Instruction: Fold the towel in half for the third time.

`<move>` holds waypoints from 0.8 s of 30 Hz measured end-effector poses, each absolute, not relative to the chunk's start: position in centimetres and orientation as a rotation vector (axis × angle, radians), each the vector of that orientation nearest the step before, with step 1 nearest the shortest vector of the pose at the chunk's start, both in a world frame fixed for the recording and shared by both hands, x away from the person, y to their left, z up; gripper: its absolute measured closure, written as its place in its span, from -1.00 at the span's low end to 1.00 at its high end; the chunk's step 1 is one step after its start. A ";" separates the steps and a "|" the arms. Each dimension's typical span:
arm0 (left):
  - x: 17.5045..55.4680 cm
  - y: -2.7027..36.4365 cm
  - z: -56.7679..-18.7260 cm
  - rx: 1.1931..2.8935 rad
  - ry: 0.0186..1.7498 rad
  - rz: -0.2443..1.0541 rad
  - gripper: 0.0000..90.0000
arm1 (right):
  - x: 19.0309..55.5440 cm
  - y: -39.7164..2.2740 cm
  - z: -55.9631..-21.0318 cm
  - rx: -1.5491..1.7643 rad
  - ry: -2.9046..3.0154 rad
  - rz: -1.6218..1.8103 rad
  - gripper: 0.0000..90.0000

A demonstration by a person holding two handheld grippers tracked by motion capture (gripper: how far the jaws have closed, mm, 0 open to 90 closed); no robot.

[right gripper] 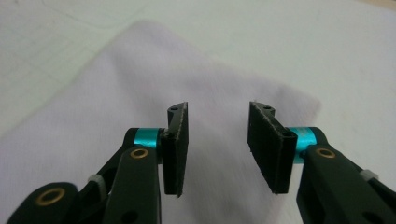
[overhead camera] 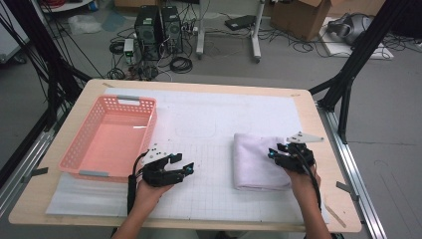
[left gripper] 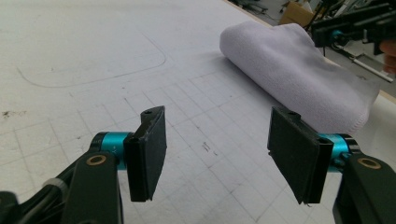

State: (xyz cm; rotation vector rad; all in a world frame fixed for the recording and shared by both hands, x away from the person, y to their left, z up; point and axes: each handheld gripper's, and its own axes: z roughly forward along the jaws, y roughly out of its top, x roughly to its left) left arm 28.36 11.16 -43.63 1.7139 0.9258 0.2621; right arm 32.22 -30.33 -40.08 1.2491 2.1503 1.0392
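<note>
Your two grippers over a desk (overhead camera: 298, 107) with a folded towel and a basket.

The pink basket (overhead camera: 110, 137) fills the left of the high view; the folded white towel (overhead camera: 256, 160) lies right of centre. Your right gripper (overhead camera: 272, 152) hovers over the towel's right edge, fingers (right gripper: 176, 147) apart, nothing between them. Your left gripper (overhead camera: 181, 164), lower centre-left beside the basket, has its fingers (left gripper: 148, 154) wide and empty.

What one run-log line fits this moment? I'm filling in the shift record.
left gripper: open, above gridded mat | right gripper: open, over folded white towel | pink plastic basket: at left
</note>
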 end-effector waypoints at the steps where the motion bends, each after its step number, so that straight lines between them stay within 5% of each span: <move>1: 28.4 11.2 -43.6 1.714 0.926 0.263 -0.16 | 32.8 -29.8 -40.0 1.251 2.157 1.044 0.36; 7: 28.3 11.2 -43.6 1.713 0.922 0.261 -0.16 | 36.7 -27.6 -41.2 1.338 2.200 1.012 0.57; 11: 28.3 11.1 -43.6 1.714 0.919 0.258 -0.16 | 37.8 -26.8 -42.6 1.355 2.202 0.947 0.52; 14: 28.3 11.1 -43.6 1.711 0.917 0.253 -0.16 | 37.8 -27.0 -42.3 1.337 2.192 1.037 0.37; 24: 28.2 10.8 -43.6 1.718 0.918 0.254 -0.17 | 36.1 -29.7 -41.3 1.305 2.146 0.802 0.62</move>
